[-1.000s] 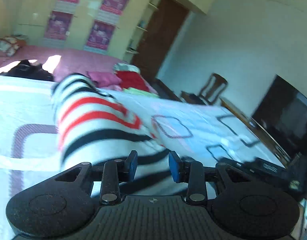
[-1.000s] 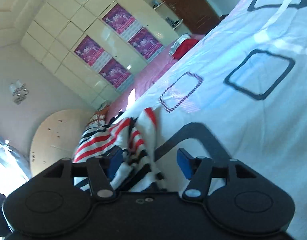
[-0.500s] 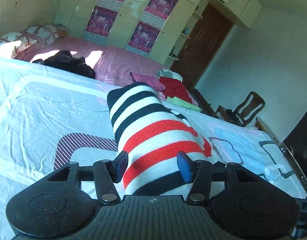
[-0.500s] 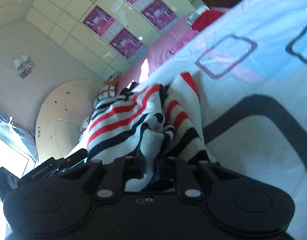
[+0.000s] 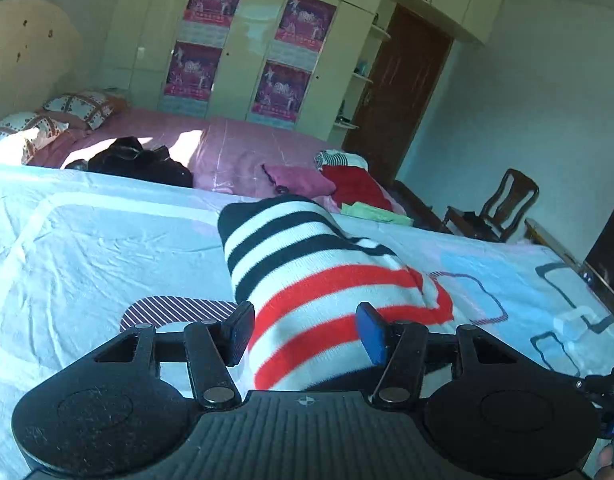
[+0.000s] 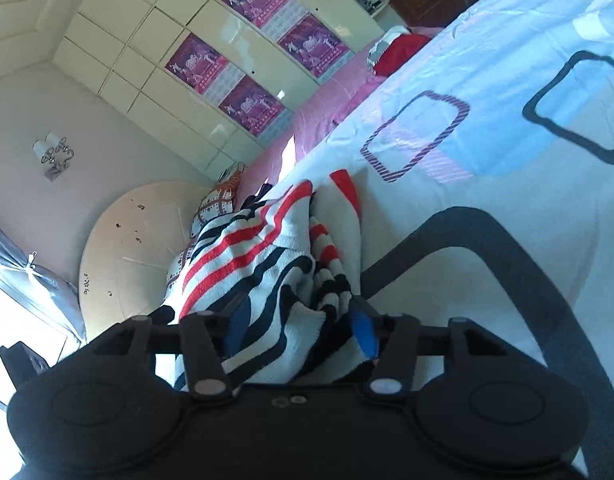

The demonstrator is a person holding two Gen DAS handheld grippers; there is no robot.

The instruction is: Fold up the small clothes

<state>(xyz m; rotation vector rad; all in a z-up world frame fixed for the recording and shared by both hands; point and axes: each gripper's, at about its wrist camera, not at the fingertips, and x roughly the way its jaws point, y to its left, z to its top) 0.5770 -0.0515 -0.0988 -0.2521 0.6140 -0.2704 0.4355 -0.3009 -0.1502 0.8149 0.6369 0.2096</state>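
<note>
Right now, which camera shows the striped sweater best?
The left wrist view: the sweater lies as a smooth roll on the bed, stripes clear. The right wrist view shows it bunched and partly hidden behind the gripper.

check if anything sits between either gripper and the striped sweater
Nothing visible does. The striped sweater already lies between the open jaws of the left gripper, and its bunched folds sit between the just-opened jaws of the right gripper.
</note>
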